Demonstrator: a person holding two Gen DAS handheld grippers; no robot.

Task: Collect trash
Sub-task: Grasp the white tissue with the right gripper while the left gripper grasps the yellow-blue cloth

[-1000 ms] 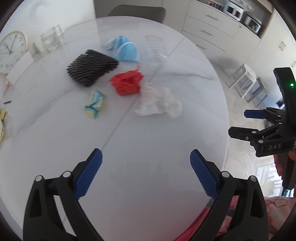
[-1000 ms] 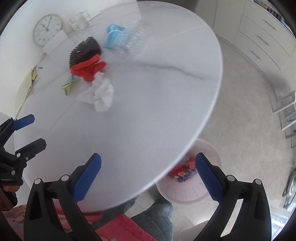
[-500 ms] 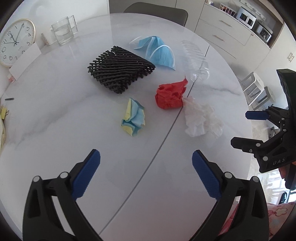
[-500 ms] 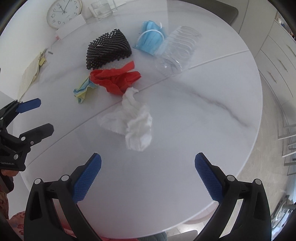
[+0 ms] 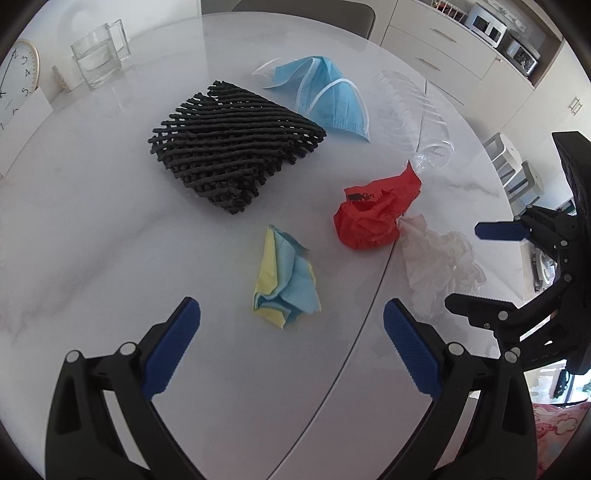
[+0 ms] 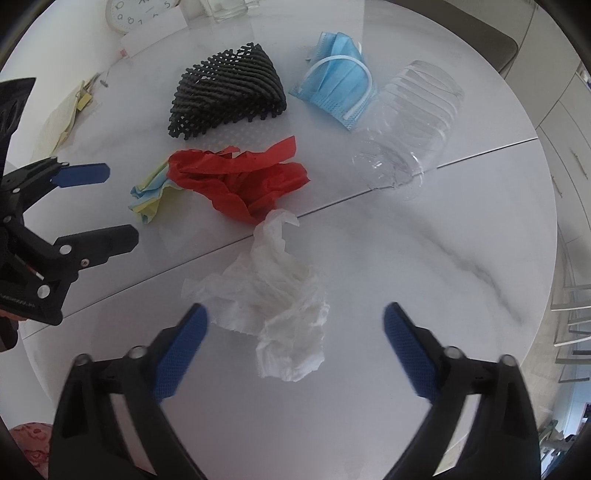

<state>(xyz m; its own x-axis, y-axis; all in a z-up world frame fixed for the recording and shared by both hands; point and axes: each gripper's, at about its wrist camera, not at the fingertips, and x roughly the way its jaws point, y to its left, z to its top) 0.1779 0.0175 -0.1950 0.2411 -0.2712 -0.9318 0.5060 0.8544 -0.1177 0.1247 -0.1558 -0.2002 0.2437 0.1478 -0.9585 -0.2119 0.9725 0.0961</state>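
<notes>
Trash lies in a loose group on the white marble table point(image 5: 92, 221). My left gripper point(image 5: 291, 314) is open, with a crumpled yellow-and-blue paper point(image 5: 284, 280) just ahead of its tips. My right gripper point(image 6: 295, 317) points down over a white tissue point(image 6: 277, 295). Its jaws are closing, the tissue lies between them and the pads do not touch it. Beyond are a red crumpled paper point(image 6: 243, 181), a black foam net point(image 5: 232, 155), a blue face mask point(image 5: 328, 99) and a clear plastic bottle point(image 6: 413, 122) on its side. Each gripper shows at the edge of the other's view.
A glass mug point(image 5: 98, 59) and a wall clock point(image 5: 14, 81) stand at the table's far left. Loose papers point(image 6: 70, 110) lie near the left edge. A chair back point(image 5: 303, 11) and white cabinets point(image 5: 443, 40) are behind the table.
Both grippers came forward and down over the table toward the trash. The right gripper's jaws have narrowed. The bin seen below the table edge is out of view now.
</notes>
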